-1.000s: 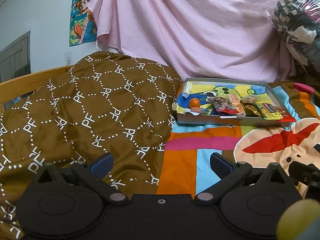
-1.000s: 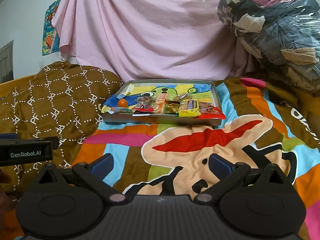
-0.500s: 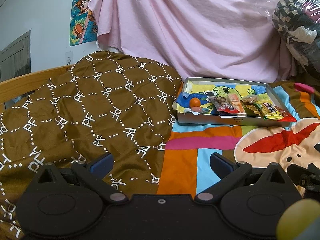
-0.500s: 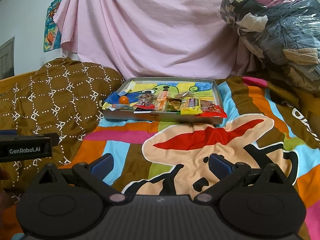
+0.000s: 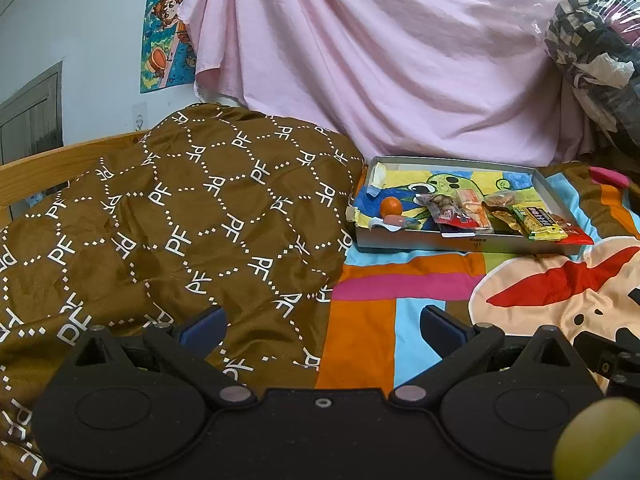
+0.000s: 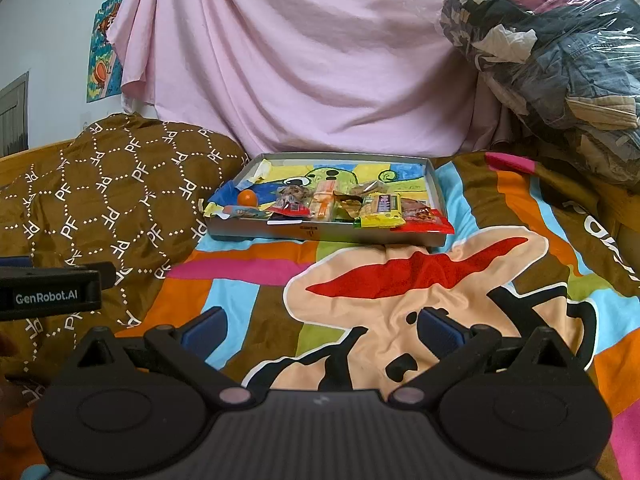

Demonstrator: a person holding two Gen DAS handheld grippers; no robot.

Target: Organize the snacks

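Note:
A shallow grey tray [image 5: 460, 245] [image 6: 332, 236] with a cartoon lining lies on the bed ahead. Along its near edge sit an orange ball [image 5: 391, 206] [image 6: 247, 198], a yellow snack bar [image 5: 538, 222] [image 6: 380, 210], a red packet [image 6: 424, 220] and several other wrapped snacks. My left gripper [image 5: 322, 326] hovers open over the seam between brown quilt and colourful blanket, far short of the tray, nothing between its fingers. My right gripper [image 6: 322, 326] is open too, low over the blanket's cartoon figure, empty. The left gripper's body [image 6: 48, 294] shows at the right view's left edge.
A brown patterned quilt [image 5: 168, 220] [image 6: 112, 192] is heaped left of the tray. A pink sheet [image 5: 380, 52] hangs behind. A plastic-wrapped bundle of clothes [image 6: 560, 60] is piled at the right. A wooden bed rail [image 5: 48, 164] runs along the left.
Both views have shifted very slightly; the right gripper has crept a little closer to the tray. Both grippers stay open and empty.

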